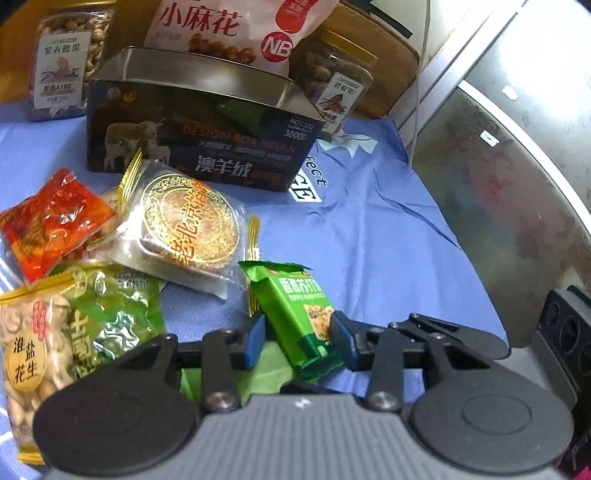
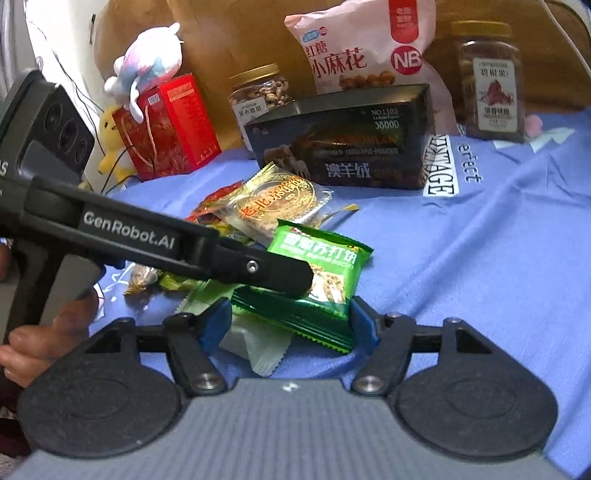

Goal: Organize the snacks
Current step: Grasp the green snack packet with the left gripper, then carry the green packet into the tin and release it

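A green biscuit packet [image 1: 299, 314] [image 2: 325, 266] lies tilted on the blue cloth [image 1: 388, 240]. My left gripper [image 1: 299, 341] has its blue pads against both sides of the packet and is shut on it. In the right wrist view one black left finger [image 2: 273, 275] lies across the packet's face. My right gripper [image 2: 291, 321] stands open, with the packet's dark green lower end between its pads. A pale green wrapper [image 2: 258, 347] lies under that end. The right gripper's body [image 1: 565, 332] shows at the right edge of the left wrist view.
To the left lie a round mooncake packet [image 1: 188, 221], a red packet [image 1: 55, 218], a peanut bag [image 1: 29, 339] and a green bag [image 1: 110, 306]. Behind stand a dark open box [image 1: 199, 147], a pink bag [image 1: 229, 29], nut jars [image 1: 62, 62] [image 2: 491, 81], a red box [image 2: 166, 125].
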Available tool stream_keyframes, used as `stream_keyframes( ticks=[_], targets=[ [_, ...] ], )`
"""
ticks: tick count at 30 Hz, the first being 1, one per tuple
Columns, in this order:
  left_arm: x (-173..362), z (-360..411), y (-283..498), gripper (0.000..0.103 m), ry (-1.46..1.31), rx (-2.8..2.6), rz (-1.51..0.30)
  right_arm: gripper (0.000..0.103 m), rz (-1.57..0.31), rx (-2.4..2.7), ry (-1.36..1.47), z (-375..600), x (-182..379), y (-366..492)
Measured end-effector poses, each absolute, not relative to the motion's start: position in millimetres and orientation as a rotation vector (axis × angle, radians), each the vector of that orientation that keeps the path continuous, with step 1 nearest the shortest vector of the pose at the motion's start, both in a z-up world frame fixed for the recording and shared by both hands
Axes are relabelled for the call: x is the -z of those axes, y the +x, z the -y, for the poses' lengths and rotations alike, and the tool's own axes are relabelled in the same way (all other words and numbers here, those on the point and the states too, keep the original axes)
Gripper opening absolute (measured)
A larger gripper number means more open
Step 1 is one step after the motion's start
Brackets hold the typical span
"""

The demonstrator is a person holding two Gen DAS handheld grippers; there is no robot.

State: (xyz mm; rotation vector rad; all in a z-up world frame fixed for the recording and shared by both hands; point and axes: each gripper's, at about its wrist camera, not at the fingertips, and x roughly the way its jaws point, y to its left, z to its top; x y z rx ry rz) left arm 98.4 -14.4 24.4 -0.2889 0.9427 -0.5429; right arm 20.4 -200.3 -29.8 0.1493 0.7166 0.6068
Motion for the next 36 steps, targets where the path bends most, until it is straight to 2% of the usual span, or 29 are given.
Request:
stream_keyframes(
  ticks=[2, 3, 6, 10, 23, 36],
  targets=[
    [-25.9, 13.7, 96.9, 0.037, -0.293, 0.541, -0.936, 0.066, -0.722, -0.604, 0.152, 200.7, 29.0, 21.9],
    [-27.8, 13.3, 95.5, 0.036, -0.293, 0.54, -0.93, 0.059, -0.726, -0.601, 0.156, 201.6, 28.8, 21.6],
    [-34.7, 10.6, 93.4, 0.034, -0.307, 0.553, -0.916, 0.049, -0.722, -0.598, 0.161, 203.5, 24.9, 20.4],
    [-43.3, 12.5, 92.2, 0.031, -0.308, 0.572, -0.893, 0.043, -0.701, -0.598, 0.142, 202.4, 18.7, 18.6],
    [-52.1, 15.4, 98.2, 0.031, -0.307, 0.608, -0.864, 0.042, -0.626, -0.594, 0.086, 194.7, 4.9, 21.4],
    [-96.5, 14.5, 147.5, 0.033, -0.24, 0.6, -0.761, 0.041, -0.502, -0.599, -0.025, 179.8, -32.1, 63.6]
  ],
)
